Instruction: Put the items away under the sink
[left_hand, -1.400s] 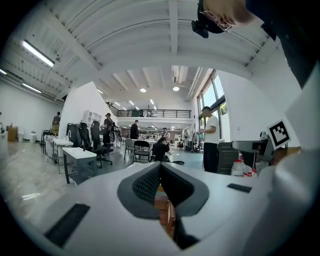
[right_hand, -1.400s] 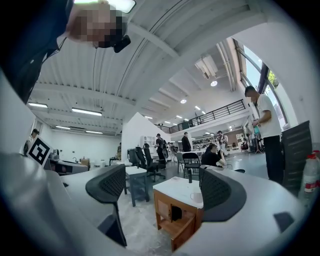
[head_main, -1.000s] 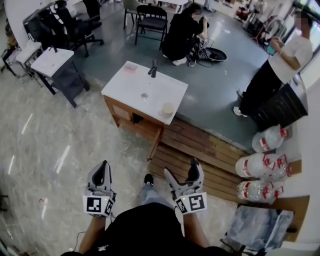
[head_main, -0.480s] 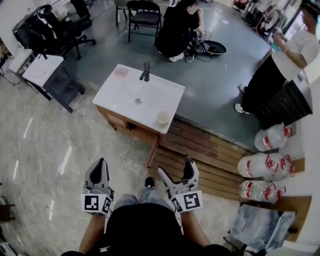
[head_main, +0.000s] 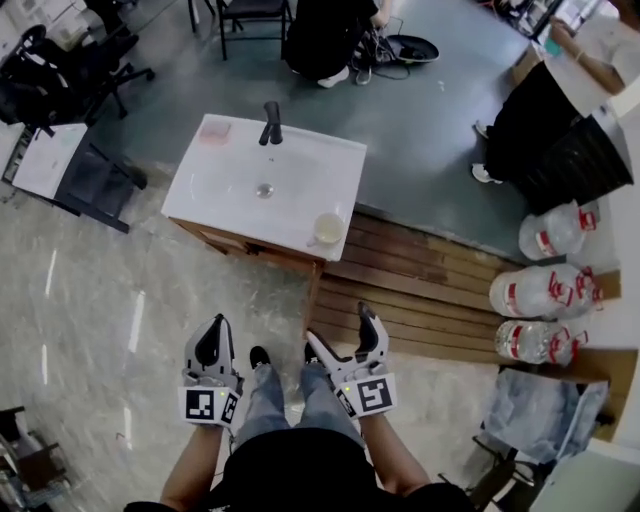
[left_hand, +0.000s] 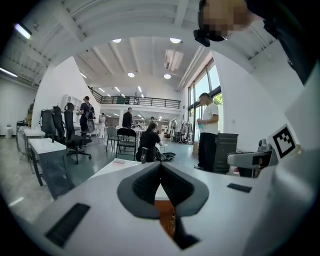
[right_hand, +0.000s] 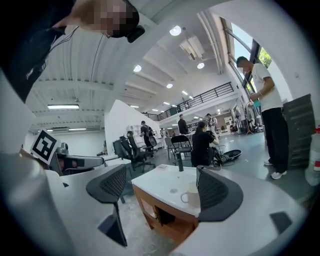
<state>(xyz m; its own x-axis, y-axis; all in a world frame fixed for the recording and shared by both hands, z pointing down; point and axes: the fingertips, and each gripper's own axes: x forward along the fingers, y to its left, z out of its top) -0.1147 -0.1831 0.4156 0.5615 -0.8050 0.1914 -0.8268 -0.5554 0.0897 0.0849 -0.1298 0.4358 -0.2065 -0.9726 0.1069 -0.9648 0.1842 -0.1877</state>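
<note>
**Standing back from the sink desk, both tools empty**

Two tools are held low in front of the person. The left tool (head_main: 213, 326) has its jaws pressed together on nothing. The right tool (head_main: 340, 327) has its jaws spread wide, also with nothing in them.

Ahead, apart from both tools, is one wooden desk with a white basin top (head_main: 222, 208). It carries one cream ceramic mug (head_main: 328, 229) at its near right corner, one black faucet (head_main: 271, 122) at the far edge and one flat pink item (head_main: 214, 131) beside the faucet. The right gripper view shows an open dark compartment in the desk's front.

A brown slatted wooden platform (head_main: 420, 300) lies right of the desk, with three clear plastic water jugs with red labels (head_main: 545, 292) in a row beyond it. Two people are behind the desk: one in black, crouching (head_main: 325, 35), and one standing (head_main: 540, 100) by a dark ribbed bin (head_main: 590, 160). A grey side table (head_main: 70, 170) stands to the left.
</note>
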